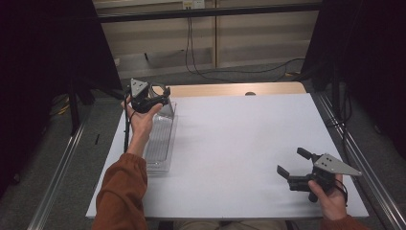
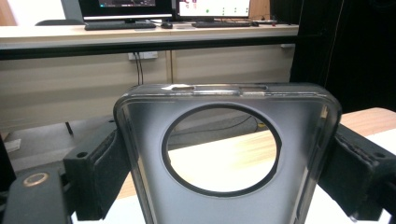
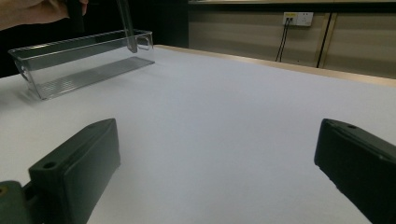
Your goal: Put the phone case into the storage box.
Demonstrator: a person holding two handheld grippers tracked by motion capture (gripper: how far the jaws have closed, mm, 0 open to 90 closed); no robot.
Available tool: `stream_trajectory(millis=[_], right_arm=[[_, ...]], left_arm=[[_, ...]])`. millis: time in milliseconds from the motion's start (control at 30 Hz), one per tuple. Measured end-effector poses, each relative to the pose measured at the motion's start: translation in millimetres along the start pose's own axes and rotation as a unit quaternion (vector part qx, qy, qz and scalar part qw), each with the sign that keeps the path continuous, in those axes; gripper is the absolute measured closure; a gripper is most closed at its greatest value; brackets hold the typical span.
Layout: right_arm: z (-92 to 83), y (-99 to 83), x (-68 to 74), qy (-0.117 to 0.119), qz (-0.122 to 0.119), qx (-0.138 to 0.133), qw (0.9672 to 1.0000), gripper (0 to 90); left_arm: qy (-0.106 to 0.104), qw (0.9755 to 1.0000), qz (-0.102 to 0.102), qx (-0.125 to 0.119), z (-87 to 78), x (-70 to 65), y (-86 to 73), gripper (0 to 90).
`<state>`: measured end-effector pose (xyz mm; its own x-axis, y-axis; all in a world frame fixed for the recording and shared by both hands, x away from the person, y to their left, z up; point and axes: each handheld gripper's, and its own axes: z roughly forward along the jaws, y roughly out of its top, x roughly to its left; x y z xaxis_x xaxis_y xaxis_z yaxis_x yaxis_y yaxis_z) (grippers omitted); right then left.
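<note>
The white table (image 1: 239, 143) carries a clear plastic bin (image 1: 160, 139) at its 9 o'clock edge. Above the bin's far end, the left gripper (image 1: 160, 96) clamps a smoky phone case (image 2: 224, 154) by both sides. At 4 o'clock, the right gripper (image 1: 292, 162) gapes wide, empty.

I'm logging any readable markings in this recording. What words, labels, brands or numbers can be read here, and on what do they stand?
No text can be read.
Two monitors behind the table: screen content too small and blurred to read.
Phone case held in the left gripper: no print visible.
Clear tray and right gripper: no markings visible.
</note>
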<state>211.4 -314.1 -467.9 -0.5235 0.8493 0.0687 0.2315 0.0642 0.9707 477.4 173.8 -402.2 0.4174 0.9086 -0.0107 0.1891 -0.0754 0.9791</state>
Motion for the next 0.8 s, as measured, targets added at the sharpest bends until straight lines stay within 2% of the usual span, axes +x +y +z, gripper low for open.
stream_trajectory(millis=[33, 100, 133, 167, 300, 333, 400, 433, 467, 567, 800], right_arm=[[0.0, 0.0, 0.0, 0.0, 0.0, 0.0, 1.0, 0.0], [0.0, 0.0, 0.0, 0.0, 0.0, 0.0, 1.0, 0.0], [0.0, -0.1, -0.1, -0.001, 0.0, 0.0, 1.0, 0.0], [0.0, -0.1, -0.2, -0.001, -0.001, 0.0, 1.0, 0.0], [0.0, -0.1, -0.2, 0.0, 0.001, 0.0, 1.0, 0.0], [-0.1, -0.2, -0.3, -0.002, 0.0, 0.0, 1.0, 0.0], [-0.2, -0.3, -0.4, 0.0, 0.0, 0.002, 1.0, 0.0], [0.3, -0.4, -0.1, -0.002, 0.003, 0.001, 1.0, 0.0], [0.0, -0.7, -0.9, 0.001, -0.002, 0.005, 1.0, 0.0], [0.3, -0.4, 0.0, 0.0, 0.003, 0.003, 1.0, 0.0], [0.1, -0.8, -0.6, 0.001, 0.0, 0.004, 1.0, 0.0]], left_arm=[[-0.008, 1.0, 0.0, -0.004, 1.5, 1.1, -1.4, 12.1], [0.0, 1.0, -0.002, 0.002, 2.6, 1.3, -2.6, 12.1], [-0.007, 1.0, -0.004, -0.001, 4.0, 1.4, -3.9, 12.1], [-0.001, 1.0, -0.004, 0.002, 4.6, 1.4, -4.7, 12.1], [-0.004, 1.0, -0.002, 0.003, 7.9, 2.9, -8.0, 12.0], [-0.004, 1.0, -0.009, 0.0, 9.3, 2.4, -8.8, 12.1], [-0.002, 1.0, -0.002, 0.007, 9.9, 3.2, -9.8, 12.0], [0.003, 0.9999, -0.004, 0.011, 10.7, 2.5, -10.7, 12.0], [-0.004, 0.9999, -0.006, 0.009, 11.6, 2.8, -11.5, 11.9], [-0.002, 0.9999, -0.007, 0.008, 13.3, 2.5, -13.4, 12.0], [-0.005, 0.9999, 0.005, 0.013, 17.0, 4.7, -18.2, 12.0]])
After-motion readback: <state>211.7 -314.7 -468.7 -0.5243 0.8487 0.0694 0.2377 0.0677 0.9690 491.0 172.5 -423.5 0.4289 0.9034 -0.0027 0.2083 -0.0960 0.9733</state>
